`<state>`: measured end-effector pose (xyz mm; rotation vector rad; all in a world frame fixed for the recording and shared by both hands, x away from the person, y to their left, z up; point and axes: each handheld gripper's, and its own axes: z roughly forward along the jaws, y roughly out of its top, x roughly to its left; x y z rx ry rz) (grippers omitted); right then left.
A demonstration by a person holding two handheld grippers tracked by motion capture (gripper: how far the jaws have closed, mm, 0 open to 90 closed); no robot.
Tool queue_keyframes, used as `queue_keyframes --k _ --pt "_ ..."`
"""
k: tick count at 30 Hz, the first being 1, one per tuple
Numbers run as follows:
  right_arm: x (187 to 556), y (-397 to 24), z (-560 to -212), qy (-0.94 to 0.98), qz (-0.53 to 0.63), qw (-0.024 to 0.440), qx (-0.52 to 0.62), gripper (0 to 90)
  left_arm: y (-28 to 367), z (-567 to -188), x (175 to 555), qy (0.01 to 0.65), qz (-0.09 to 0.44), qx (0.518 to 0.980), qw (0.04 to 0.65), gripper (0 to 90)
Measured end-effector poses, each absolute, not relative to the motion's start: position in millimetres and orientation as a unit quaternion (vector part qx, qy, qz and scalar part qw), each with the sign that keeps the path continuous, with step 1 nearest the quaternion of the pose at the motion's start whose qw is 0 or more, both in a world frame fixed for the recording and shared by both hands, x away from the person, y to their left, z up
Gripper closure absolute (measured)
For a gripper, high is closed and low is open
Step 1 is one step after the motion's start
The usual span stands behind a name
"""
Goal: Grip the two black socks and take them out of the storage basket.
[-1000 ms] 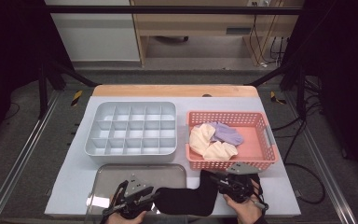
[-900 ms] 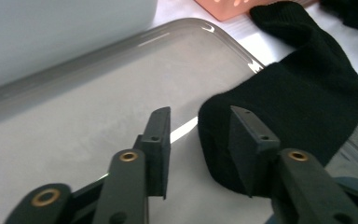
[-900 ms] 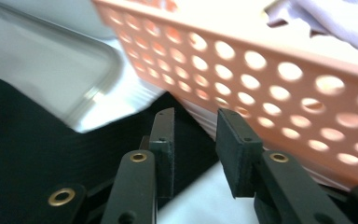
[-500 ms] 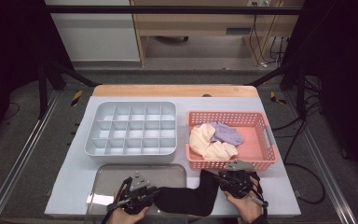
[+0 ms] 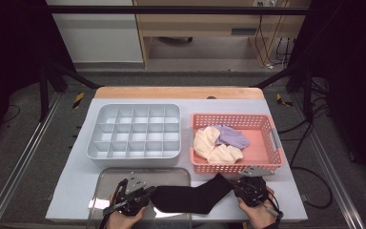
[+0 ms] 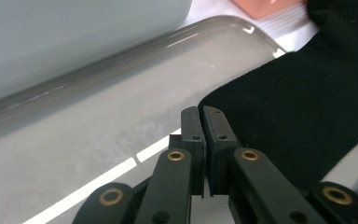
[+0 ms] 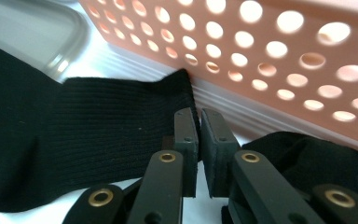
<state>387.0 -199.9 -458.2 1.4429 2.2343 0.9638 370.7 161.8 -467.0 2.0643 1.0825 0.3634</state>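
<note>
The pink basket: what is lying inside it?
Inside the pink basket lie two cream socks and a lilac sock. Whatever is beneath them is covered.

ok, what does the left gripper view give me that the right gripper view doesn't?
Left gripper view: the compartment box wall, and the left gripper, whose jaws have just been closing and are now shut on the toe of the black sock. Right gripper view: the holed wall of the basket, and the right gripper, jaws just closed on the cuff. Shared: the black sock and the grey tray.
</note>
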Motion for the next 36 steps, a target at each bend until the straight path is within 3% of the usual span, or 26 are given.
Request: queue_keyframes --k 8,14,20,29,33,36 --pt "388.6 -197.8 -462.1 0.783 0.323 0.163 0.506 82.7 160.1 -471.8 374.7 0.424 0.15 0.812 0.372 84.1" --pt "381.1 -202.3 -442.4 0.765 0.389 0.169 0.485 72.7 171.6 -460.6 370.5 0.429 0.154 0.794 0.403 64.8" --pt "372.0 -221.2 -420.5 0.744 0.406 0.198 0.493 70.8 188.5 -449.8 370.1 0.443 0.156 0.773 0.426 52.6" --pt "372.1 -246.5 -431.8 0.735 0.386 0.192 0.523 68.5 201.6 -446.2 370.8 0.454 0.154 0.761 0.437 48.5" --pt "369.0 -248.4 -438.6 0.739 0.382 0.19 0.521 63.3 200.8 -447.4 371.1 0.453 0.152 0.763 0.436 47.7" --pt "369.7 -244.7 -446.6 0.741 0.382 0.199 0.515 53.1 199.0 -448.3 371.2 0.451 0.15 0.765 0.435 47.4"
